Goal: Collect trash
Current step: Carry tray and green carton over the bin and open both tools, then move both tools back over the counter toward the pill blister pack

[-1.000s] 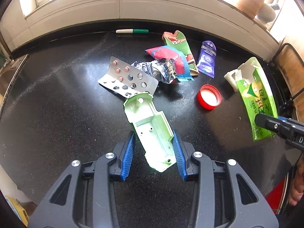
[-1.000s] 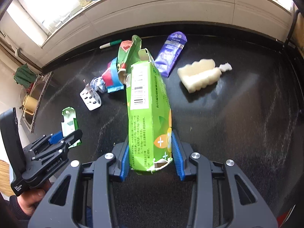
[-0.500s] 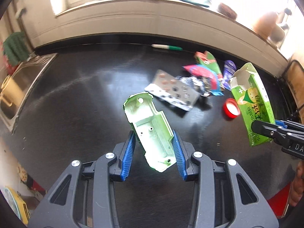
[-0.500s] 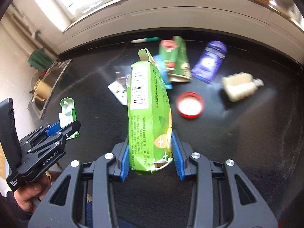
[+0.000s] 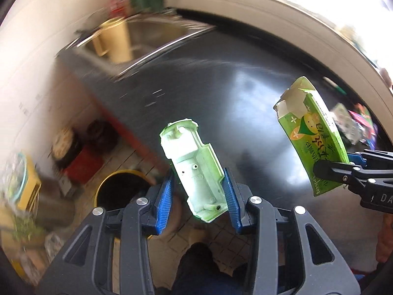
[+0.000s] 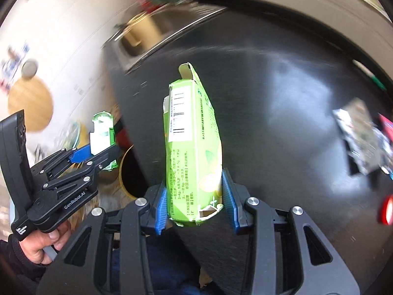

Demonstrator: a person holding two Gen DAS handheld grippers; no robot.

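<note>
step: carrying trash to bin point(image 5: 118, 191) | left gripper point(image 5: 199, 194) pinches shell point(image 5: 194, 169) | right gripper point(image 6: 196, 196) pinches carton point(image 6: 191, 147) | next: hold over bin, release

Black countertop point(image 5: 221, 93), steel sink point(image 5: 147, 36) set into its far-left end.
On the counter at right: blister pack point(image 6: 356, 135), crumpled wrappers point(image 5: 363, 120), red lid point(image 6: 388, 209), green-capped marker point(image 6: 375, 81). Floor point(image 5: 221, 241) below: tiled, yellow-rimmed bin point(image 5: 118, 191) by counter edge.

A pale green moulded plastic shell point(image 5: 196, 169), hollow side showing, stands tilted at the frame's lower centre, clamped between blue pads. A bright green carton point(image 6: 192, 152), top flaps torn open, barcode label facing out, stands upright at centre, likewise clamped.
</note>
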